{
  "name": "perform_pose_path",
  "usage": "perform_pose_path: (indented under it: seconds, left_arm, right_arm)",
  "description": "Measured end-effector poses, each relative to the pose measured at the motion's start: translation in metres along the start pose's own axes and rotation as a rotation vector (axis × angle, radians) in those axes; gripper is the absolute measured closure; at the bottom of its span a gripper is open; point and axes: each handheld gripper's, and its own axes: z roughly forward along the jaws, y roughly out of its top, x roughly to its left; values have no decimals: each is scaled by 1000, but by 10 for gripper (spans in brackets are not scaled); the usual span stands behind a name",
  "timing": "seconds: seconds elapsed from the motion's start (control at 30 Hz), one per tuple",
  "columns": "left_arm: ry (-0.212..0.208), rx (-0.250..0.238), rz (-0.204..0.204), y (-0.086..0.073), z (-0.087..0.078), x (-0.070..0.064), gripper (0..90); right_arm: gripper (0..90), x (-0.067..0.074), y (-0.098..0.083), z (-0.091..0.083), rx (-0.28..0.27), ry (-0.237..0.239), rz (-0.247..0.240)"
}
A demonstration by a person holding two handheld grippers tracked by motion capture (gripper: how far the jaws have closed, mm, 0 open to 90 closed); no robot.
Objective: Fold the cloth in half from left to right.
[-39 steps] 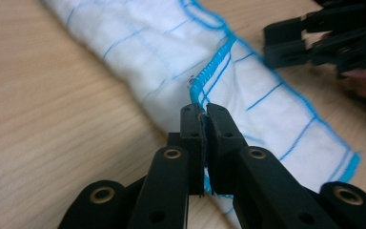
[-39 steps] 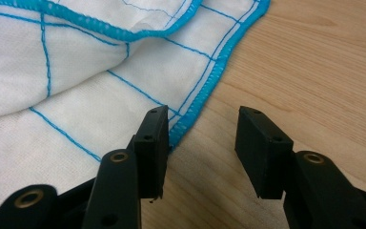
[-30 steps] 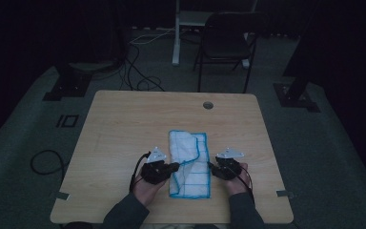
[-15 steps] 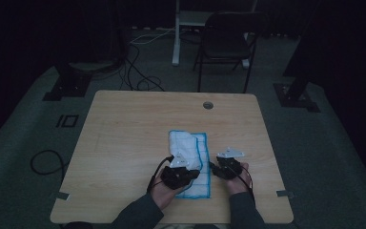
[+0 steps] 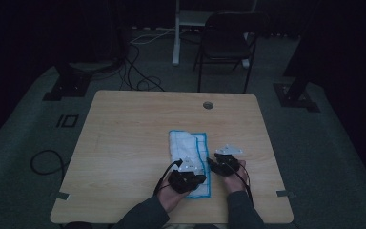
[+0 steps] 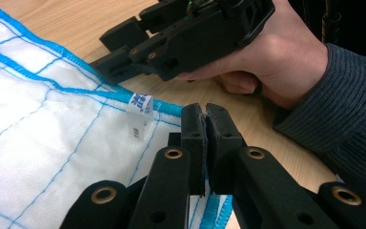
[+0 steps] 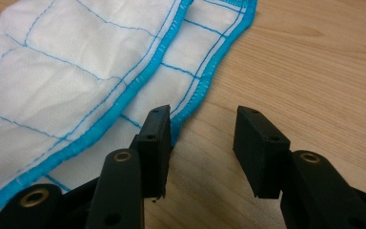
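Note:
A white cloth (image 5: pixel 186 143) with blue stitching and a blue hem lies near the table's front edge, its left part folded over toward the right. My left gripper (image 5: pixel 200 180) rests on the cloth's near right part, shut, with the hem (image 6: pixel 214 210) pinched under its jaws (image 6: pixel 205 114). A small label (image 6: pixel 140 107) sits on the hem just ahead. My right gripper (image 5: pixel 210 163) stands open beside the cloth's right edge (image 7: pixel 202 126). Its jaws have just been closing a little, with bare wood between them and the left pad at the hem (image 7: pixel 190 100).
The wooden table (image 5: pixel 124 143) has a round cable hole (image 5: pixel 208 105) at the back. A dark chair (image 5: pixel 224 43) and a white post stand behind it. Cables (image 5: pixel 43 160) lie on the floor at left. The right hand (image 6: pixel 267 62) is close ahead of my left gripper.
My left gripper has moved right across the cloth, drawing the left side over, so the cloth now looks narrower. The right gripper has stayed beside the cloth's right edge.

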Motion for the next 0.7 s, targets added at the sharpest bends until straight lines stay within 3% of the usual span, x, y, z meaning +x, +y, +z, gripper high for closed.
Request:
perform_pose_path:
  seconds: [0.4, 0.7]
  left_arm:
    - [-38, 19, 60, 0, 10, -16, 879]
    - [-64, 58, 66, -7, 26, -24, 876]
  right_arm:
    - [581, -2, -1, 0, 3, 10, 17]
    - [586, -3, -1, 0, 0, 9, 23]
